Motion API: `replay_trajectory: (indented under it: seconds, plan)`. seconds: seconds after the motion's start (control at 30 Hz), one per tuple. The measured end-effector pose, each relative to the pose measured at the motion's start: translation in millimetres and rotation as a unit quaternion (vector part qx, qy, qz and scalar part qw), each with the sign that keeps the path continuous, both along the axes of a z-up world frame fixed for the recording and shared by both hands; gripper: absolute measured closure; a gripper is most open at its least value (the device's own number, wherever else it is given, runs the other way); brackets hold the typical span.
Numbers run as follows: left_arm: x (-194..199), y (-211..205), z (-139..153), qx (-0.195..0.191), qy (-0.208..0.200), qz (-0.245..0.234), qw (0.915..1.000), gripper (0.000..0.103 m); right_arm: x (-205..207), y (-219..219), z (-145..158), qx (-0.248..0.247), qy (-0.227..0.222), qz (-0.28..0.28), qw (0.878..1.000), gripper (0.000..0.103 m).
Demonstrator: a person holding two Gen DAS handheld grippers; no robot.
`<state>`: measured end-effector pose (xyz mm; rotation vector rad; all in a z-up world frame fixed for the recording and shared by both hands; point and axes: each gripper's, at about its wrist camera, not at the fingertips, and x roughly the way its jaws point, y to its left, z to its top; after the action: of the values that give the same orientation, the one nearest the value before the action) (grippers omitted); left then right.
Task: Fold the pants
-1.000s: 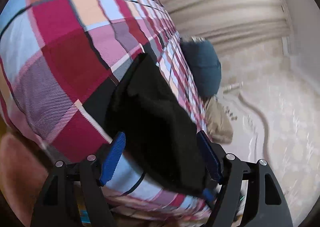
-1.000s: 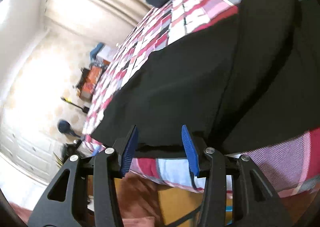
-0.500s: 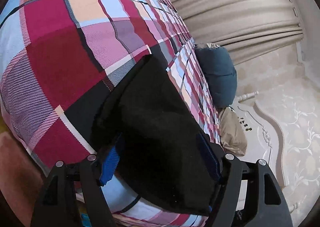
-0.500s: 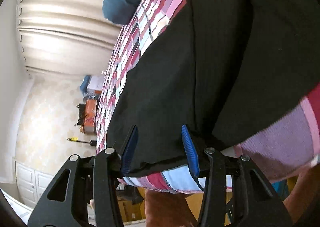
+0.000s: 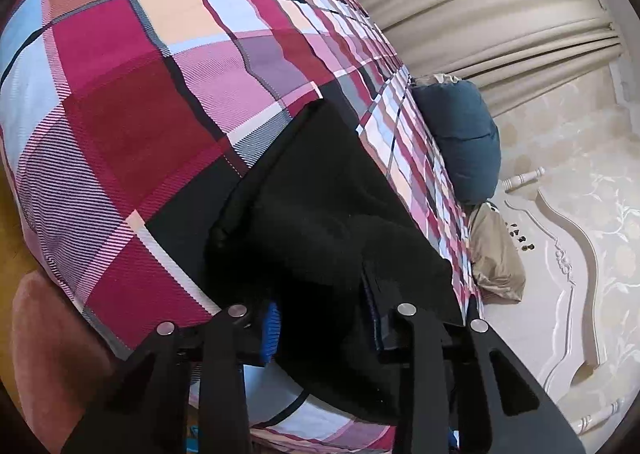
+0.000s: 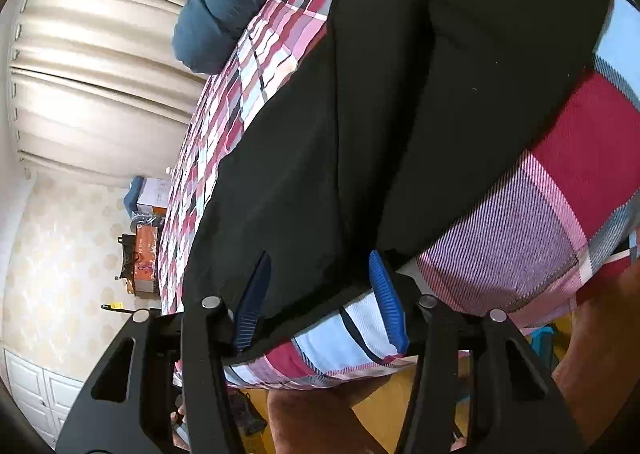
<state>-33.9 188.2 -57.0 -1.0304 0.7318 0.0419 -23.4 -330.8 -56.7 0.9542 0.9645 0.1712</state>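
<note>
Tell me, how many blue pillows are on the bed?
1. The blue pillow sits at the far end of the checked bed, past the black pants, near the curtain. The pants could hide more.

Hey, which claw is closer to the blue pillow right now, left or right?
Hard to call. Both are at the near edge of the bed, over the black pants, with the blue pillow far up the bed from each. Left claw is closing on cloth; right claw is opening.
</note>
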Motion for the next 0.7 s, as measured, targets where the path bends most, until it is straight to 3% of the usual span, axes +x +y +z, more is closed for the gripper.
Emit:
replay_trajectory:
  seconds: [0.1,0.17,0.2,0.4,0.5,0.6,0.7]
  plan:
    - [1,-2,1,0.005,0.001,-0.002,1.0,0.075,11,4,-1,-0.018,-0.002,0.007,1.0,0.054]
    - [2,-4,2,0.005,-0.001,-0.007,1.0,0.084,21,7,-7,-0.03,0.007,0.017,0.999,0.078]
    - [3,-5,4,0.006,-0.003,-0.009,0.9999,0.088,24,7,-8,-0.041,0.009,0.023,0.999,0.095]
    - [-3,-15,11,0.046,0.002,-0.01,0.9989,0.09,15,-3,9,-0.059,-0.028,0.027,0.997,0.096]
    - [-8,-14,-9,0.039,0.024,-0.012,0.9988,0.091,10,-10,0,-0.063,-0.022,0.02,0.998,0.096]
    - [-15,-5,-23,0.003,-0.003,-0.011,0.9999,0.091,8,-15,-19,-0.037,-0.02,0.016,0.999,0.096]
    - [-20,1,-20,-0.015,-0.015,-0.017,0.9996,0.089,7,-19,-19,-0.026,-0.027,0.021,0.999,0.094]
